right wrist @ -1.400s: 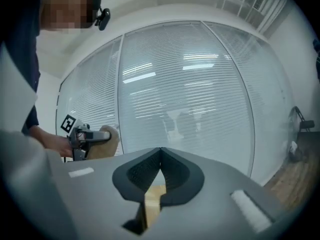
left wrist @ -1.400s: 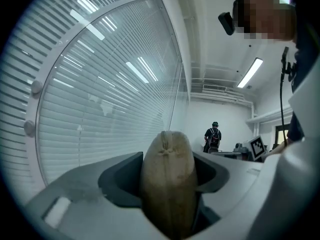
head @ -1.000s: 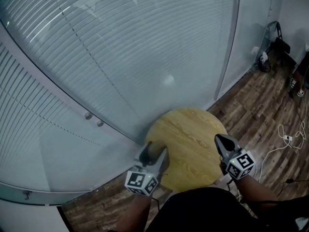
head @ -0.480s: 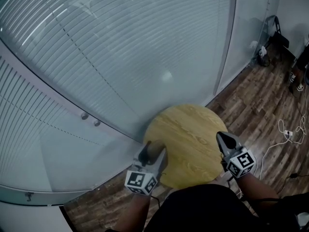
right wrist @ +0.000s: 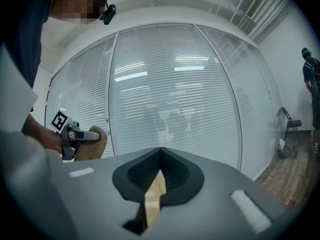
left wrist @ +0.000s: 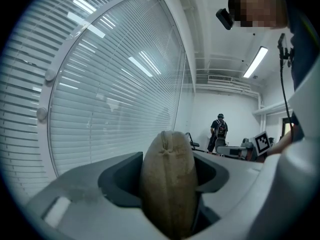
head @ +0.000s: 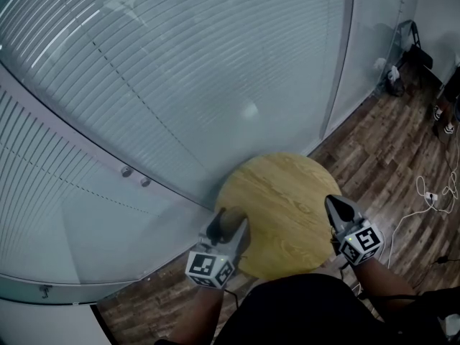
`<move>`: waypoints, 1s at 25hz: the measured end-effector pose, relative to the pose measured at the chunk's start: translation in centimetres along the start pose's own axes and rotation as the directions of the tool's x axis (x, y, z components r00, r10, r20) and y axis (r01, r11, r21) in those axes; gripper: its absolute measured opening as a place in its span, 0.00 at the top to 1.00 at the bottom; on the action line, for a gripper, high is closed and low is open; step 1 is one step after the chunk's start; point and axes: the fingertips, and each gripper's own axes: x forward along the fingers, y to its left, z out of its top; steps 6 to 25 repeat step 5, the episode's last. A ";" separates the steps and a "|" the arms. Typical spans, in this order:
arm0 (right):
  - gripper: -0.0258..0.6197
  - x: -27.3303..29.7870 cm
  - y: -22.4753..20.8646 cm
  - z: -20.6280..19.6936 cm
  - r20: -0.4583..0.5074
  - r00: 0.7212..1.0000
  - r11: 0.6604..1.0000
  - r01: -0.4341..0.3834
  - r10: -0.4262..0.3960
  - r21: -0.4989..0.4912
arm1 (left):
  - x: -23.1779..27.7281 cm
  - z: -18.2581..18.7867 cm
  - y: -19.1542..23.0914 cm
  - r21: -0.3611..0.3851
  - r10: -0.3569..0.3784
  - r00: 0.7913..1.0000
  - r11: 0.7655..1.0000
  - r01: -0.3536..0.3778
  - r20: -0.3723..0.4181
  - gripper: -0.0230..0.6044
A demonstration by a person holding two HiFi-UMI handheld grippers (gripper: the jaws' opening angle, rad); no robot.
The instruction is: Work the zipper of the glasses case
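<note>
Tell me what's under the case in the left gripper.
The table lies below the case. The left gripper hides its underside; whether they touch can't be seen.

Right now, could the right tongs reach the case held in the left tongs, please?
Probably yes: nothing stands between the right tongs and the case in the left tongs. The right tongs are shut and would need opening first.

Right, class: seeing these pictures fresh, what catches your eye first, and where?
The tan glasses case clamped in the left hand-held gripper, over the round wooden table's near-left edge. Behind it a glass wall with blinds fills most of the head view; the right hand-held gripper is shut and empty.
</note>
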 end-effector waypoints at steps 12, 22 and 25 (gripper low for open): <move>0.95 -0.2 -0.3 -0.3 0.003 1.000 1.000 0.001 -0.001 0.005 | 0.2 0.0 -0.4 0.001 -0.009 1.000 1.000 0.009 0.000 0.50; 0.95 -0.2 -0.3 -0.3 0.003 1.000 1.000 0.001 -0.001 0.005 | 0.2 0.0 -0.4 0.001 -0.009 1.000 1.000 0.009 0.000 0.50; 0.95 -0.2 -0.3 -0.3 0.003 1.000 1.000 0.001 -0.001 0.005 | 0.2 0.0 -0.4 0.001 -0.009 1.000 1.000 0.009 0.000 0.50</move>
